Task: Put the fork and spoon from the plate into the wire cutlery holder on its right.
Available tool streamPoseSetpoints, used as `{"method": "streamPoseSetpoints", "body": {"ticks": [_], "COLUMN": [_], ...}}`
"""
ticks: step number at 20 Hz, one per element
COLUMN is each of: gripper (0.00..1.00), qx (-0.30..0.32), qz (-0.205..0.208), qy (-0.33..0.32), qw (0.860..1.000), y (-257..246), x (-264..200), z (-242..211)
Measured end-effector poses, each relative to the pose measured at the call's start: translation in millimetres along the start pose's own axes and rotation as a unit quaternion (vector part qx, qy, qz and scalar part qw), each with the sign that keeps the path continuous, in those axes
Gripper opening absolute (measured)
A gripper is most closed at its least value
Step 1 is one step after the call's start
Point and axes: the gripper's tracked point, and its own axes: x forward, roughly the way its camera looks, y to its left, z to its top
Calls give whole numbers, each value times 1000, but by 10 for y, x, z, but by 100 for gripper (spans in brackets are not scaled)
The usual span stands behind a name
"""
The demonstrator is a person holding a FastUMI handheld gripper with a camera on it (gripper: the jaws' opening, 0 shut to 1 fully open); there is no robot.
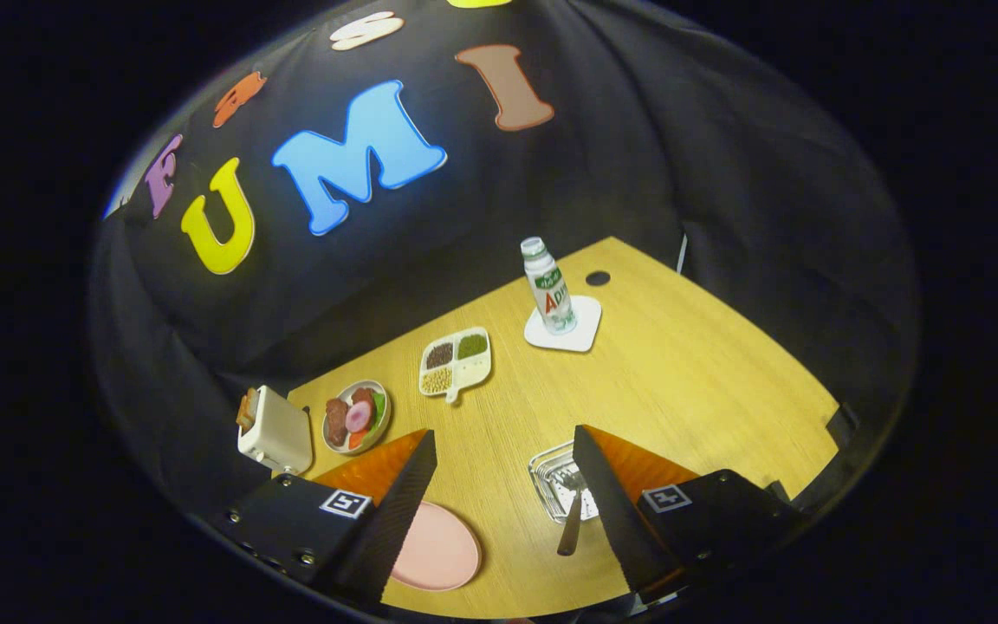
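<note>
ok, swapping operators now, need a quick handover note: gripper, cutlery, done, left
Hand-held gripper: fingers wide open, holding nothing, raised above the wooden table.
Pink plate: between the fingers, nearer the left one; the part in view is bare.
Wire cutlery holder: just inside the right finger, partly hidden by it. One utensil lies in it, head in the basket, handle poking out toward the gripper. It looks like the fork, though I can't be sure.
Done: at least one piece delivered.
Left: I can't pick out a second piece, so check the holder and the hidden part of the plate first.
</note>
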Motion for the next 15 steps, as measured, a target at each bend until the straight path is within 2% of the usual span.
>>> {"method": "streamPoseSetpoints", "body": {"ticks": [4,8,11,15], "gripper": [97,97,97,97], "qx": [-63,-139,-172,-189], "qz": [-8,-29,-33,-24], "qy": [-109,-208,-252,-274], "qw": [992,968,952,943], "y": [145,308,441,557], "x": [-315,-640,-836,-890], "z": [613,1097,1242,1257]}}
